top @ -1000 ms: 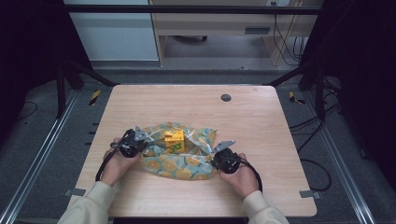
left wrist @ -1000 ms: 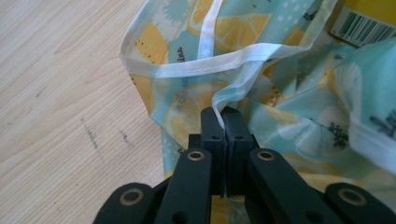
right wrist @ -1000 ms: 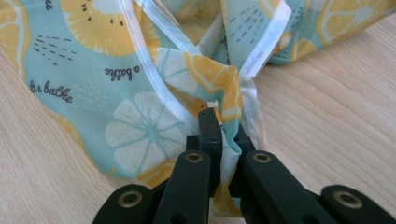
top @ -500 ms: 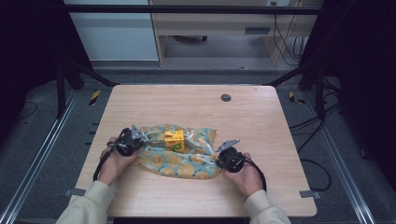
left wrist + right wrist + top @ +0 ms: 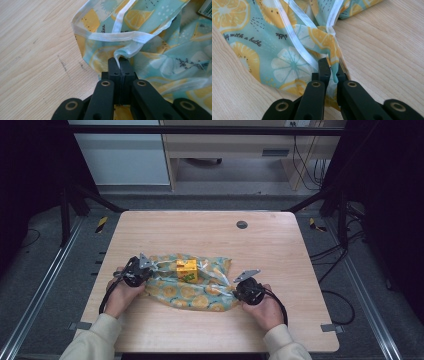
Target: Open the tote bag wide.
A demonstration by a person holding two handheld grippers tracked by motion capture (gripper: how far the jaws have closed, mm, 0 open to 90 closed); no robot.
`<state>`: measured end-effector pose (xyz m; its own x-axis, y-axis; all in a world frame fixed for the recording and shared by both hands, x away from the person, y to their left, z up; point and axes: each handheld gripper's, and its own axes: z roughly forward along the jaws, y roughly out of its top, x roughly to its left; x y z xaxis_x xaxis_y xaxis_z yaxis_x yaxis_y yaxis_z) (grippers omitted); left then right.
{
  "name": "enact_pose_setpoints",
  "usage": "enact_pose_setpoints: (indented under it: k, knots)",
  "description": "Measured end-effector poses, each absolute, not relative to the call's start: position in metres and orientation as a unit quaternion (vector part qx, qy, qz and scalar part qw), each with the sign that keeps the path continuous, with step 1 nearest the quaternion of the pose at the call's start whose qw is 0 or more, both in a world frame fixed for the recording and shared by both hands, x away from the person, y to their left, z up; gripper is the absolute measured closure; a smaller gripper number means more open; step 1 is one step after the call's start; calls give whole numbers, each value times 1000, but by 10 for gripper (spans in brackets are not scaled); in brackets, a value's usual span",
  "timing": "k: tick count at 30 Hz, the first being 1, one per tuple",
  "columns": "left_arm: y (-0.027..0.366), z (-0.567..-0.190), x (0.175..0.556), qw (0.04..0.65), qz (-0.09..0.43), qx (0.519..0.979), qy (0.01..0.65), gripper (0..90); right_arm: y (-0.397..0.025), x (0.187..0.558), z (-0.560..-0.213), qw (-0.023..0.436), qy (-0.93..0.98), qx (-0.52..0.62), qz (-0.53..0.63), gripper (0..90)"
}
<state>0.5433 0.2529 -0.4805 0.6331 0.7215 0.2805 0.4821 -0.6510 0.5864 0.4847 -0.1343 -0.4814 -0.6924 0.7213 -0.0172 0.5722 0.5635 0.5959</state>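
Here's the bag [image 5: 192, 282], a lemon-print fabric one in teal and yellow, lying on the near half of the wooden table [image 5: 280, 245], stretched out with its long axis running left to right across the person's front. From above, its left end sits a touch farther from the person than its right end, so the whole length slants slightly.

Left gripper [image 5: 141, 268] is at the left end, and in its own view [image 5: 120, 60] the jaws are pressed tight together on a fold of the white ribbon trim [image 5: 120, 36] at the bag's edge. Right gripper [image 5: 241, 286] is at the right end; in its own view [image 5: 332, 65] the jaws pinch a bunched corner of the printed cloth, with only a narrow gap, stuffed with fabric.

A small yellow box [image 5: 186, 269] sits on the bag, toward the far edge and just left of the middle. The cloth between the two grippers lies rumpled, not flat. A round dark grommet [image 5: 242, 224] marks the table's far side, well apart from everything.
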Motion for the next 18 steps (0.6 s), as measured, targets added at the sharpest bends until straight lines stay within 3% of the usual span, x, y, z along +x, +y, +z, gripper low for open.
enact_pose_setpoints:
  k: [6, 8, 9, 10, 11, 12, 17, 18]
  knots:
    - [254, -480, 542, 239, 253, 871, 346, 894, -136, 484, -484, 131, 873, 372, 288, 900]
    - [254, -479, 539, 250, 253, 868, 347, 729, -136, 483, -482, 140, 868, 371, 298, 874]
    - [254, -477, 536, 257, 253, 865, 349, 668, -137, 481, -479, 148, 861, 371, 315, 691]
    - [254, -474, 533, 262, 255, 864, 347, 668, -137, 481, -479, 148, 861, 371, 315, 691]
    - [254, -466, 528, 281, 267, 853, 348, 560, -136, 478, -473, 161, 854, 364, 336, 572]
    - [254, -466, 528, 281, 267, 853, 348, 501, -136, 478, -473, 161, 854, 364, 336, 572]
    - [252, -446, 519, 336, 283, 827, 351, 371, -127, 472, -454, 193, 833, 346, 387, 346]
    - [252, -446, 519, 336, 283, 827, 351, 362, -127, 472, -454, 193, 833, 346, 387, 346]
